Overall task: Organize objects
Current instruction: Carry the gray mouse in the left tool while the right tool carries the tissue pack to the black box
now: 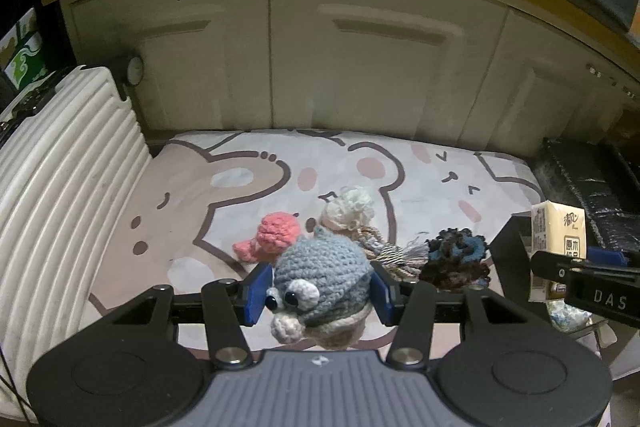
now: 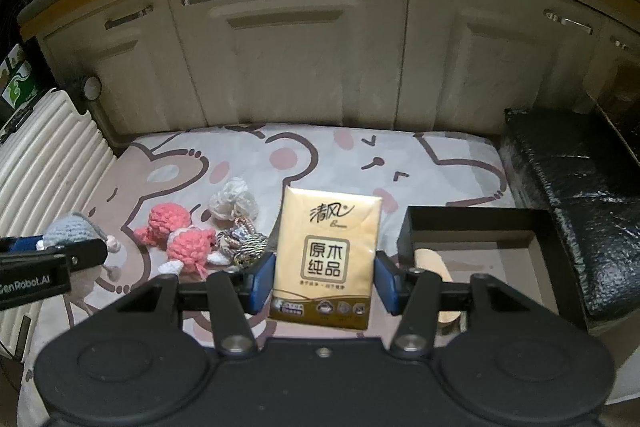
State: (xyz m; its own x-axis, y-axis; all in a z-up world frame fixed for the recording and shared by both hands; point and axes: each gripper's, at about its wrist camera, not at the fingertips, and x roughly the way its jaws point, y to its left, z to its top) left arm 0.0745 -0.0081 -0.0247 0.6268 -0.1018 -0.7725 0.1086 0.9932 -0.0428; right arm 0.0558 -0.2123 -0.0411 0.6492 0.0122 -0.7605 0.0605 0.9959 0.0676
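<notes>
The gold tissue packet (image 2: pixel 326 255) squeezed in the right gripper (image 2: pixel 325 281) blocks the mat right behind it, and its small print at the bottom is too tiny to read. The open black rectangular tray (image 2: pixel 478 223) just right of those fingers has its near corner hidden. In the left view, the grey crocheted animal toy (image 1: pixel 320 279) covers part of the pink crocheted toy (image 1: pixel 276 233) behind it.

Both wrist views: you look forward along the tongs, low and close over the cartoon mat (image 1: pixel 248 187), facing the cabinet doors (image 2: pixel 288 59). Shared: mat, cabinet, crochet toys (image 2: pixel 188 247).
</notes>
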